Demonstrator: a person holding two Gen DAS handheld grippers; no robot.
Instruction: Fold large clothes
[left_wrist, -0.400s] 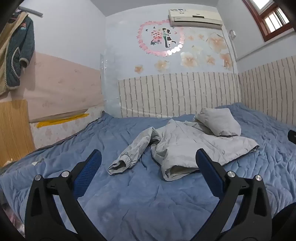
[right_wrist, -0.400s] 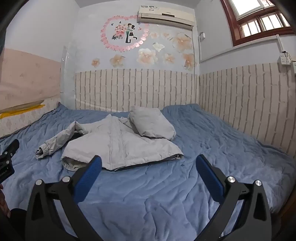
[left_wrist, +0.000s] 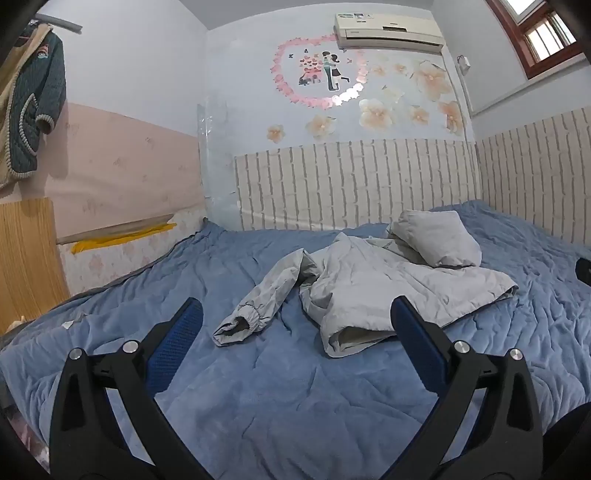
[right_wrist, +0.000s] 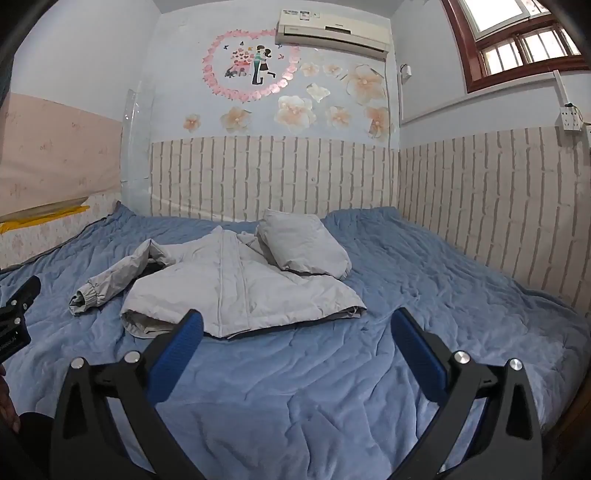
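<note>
Left wrist view first: the left gripper (left_wrist: 295, 317) hangs over the near part of the bed (left_wrist: 280, 398) with its jaws spread as wide as they go, nothing between the blue pads (left_wrist: 177, 347). Past it, the grey jacket (left_wrist: 373, 288) lies crumpled in the middle of the bed, not folded at all. One sleeve (left_wrist: 258, 302) trails off to the near left with its elastic cuff pointing at the camera, and the hem nearest us is rolled up a bit. The hood (left_wrist: 436, 240) is puffed up like a pillow at the far right end of the jacket. A dark bit of the other gripper pokes in at the right edge.

Right wrist view is the same deal: the right gripper (right_wrist: 297, 319) is spread wide open too, empty, tilted slightly down toward the blue quilt. Its left pad (right_wrist: 177, 347) lines up just in front of the jacket (right_wrist: 240, 291) hem, but I can't tell if it's touching. The left gripper (right_wrist: 16, 314) shows at the left edge.

Further out, the far wall has a striped panel (right_wrist: 273, 173), flower stickers and a pink heart decal (right_wrist: 251, 62), with an air conditioner (right_wrist: 332, 31) above. A window (right_wrist: 517, 40) is top right, and a dark quilted coat (left_wrist: 29, 103) hangs on the left wall.
</note>
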